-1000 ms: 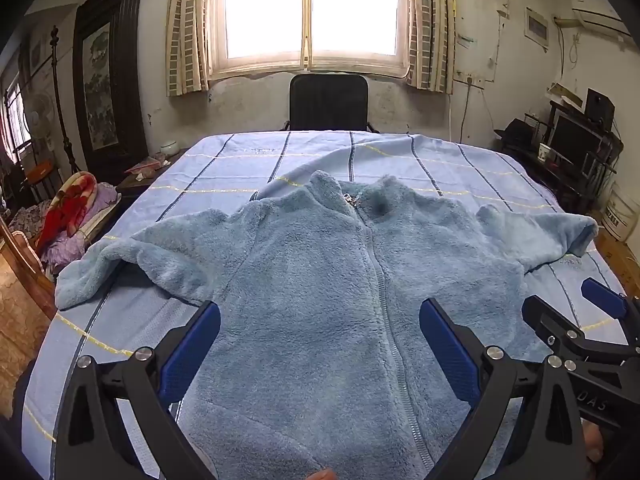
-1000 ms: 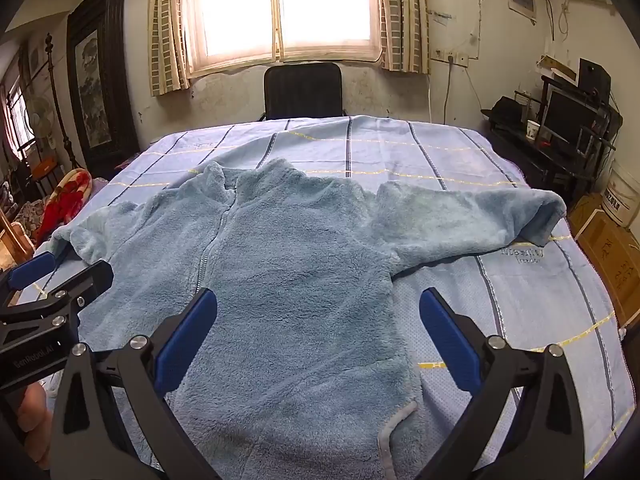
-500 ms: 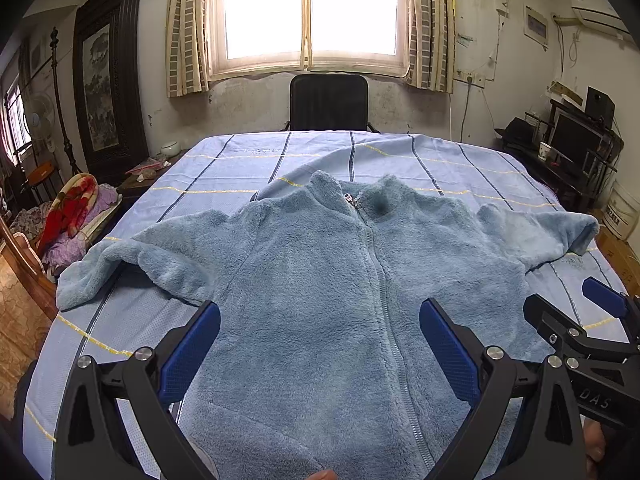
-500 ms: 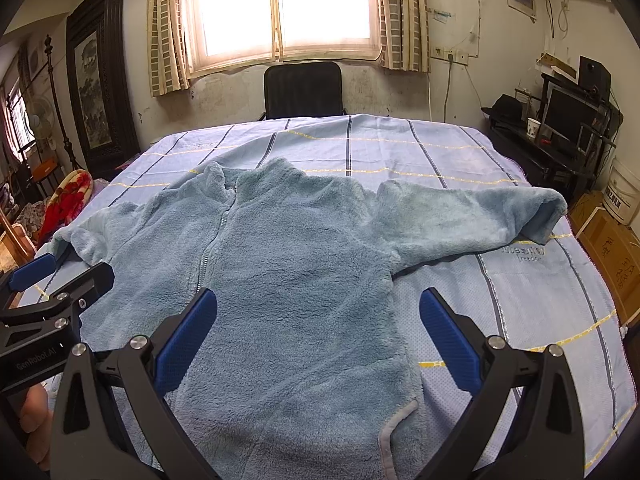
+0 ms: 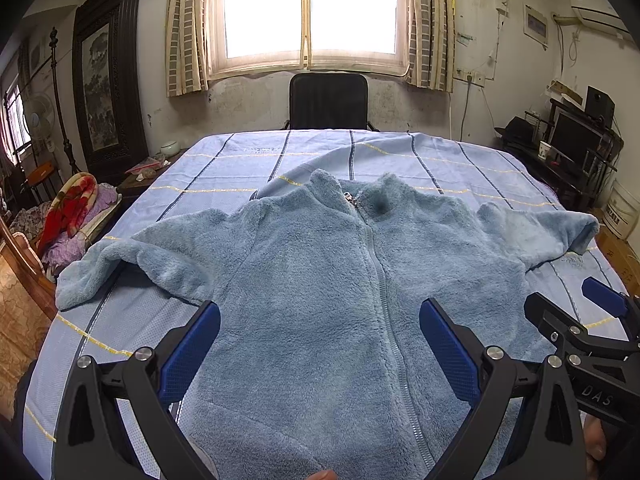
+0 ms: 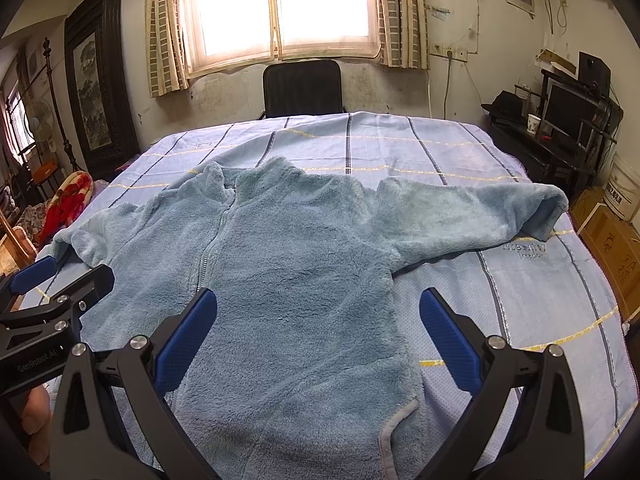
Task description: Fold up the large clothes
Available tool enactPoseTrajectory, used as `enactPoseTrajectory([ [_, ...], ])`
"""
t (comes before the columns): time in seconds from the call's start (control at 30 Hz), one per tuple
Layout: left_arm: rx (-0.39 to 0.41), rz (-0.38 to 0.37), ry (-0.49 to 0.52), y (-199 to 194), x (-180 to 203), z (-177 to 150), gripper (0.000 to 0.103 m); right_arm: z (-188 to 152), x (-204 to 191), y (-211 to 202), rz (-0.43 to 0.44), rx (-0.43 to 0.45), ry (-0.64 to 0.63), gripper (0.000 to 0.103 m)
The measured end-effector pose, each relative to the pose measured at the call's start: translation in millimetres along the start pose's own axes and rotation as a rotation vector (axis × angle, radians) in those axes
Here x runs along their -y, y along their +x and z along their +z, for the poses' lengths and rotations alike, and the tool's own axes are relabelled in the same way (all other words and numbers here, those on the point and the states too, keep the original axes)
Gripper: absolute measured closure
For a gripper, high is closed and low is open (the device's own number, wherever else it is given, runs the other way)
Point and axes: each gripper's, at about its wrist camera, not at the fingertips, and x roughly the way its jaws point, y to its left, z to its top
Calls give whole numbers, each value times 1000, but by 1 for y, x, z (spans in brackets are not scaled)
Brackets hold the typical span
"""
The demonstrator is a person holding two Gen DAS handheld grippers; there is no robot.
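One garment, a pale blue fleece jacket (image 5: 320,288), lies face up and zipped across the centre of both frames, collar toward the top, on a blue checked cloth (image 5: 224,168) covering the table. Both sleeves extend outward: one to the middle left of the left wrist frame (image 5: 132,256), the other to the middle right of the right wrist frame (image 6: 472,212). No fold is made yet; the step in hand is judged to be the approach before the first fold. The left gripper (image 5: 320,356) and right gripper (image 6: 318,348) hover above the lower body, jaws spread wide, holding nothing. The next move likely calls for pinching a sleeve or side edge and carrying it toward the zip (image 5: 380,280).
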Motion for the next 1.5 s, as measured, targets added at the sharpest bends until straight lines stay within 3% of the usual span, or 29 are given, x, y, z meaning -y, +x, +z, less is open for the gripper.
enactPoseTrajectory([
  [1.23,-17,-3,11,8,5,-7,3,-1,0,4,5,-21,3,4],
  [1.5,-56,3,2,21,0,-5,3,-1,12,16,60,-53,49,4],
])
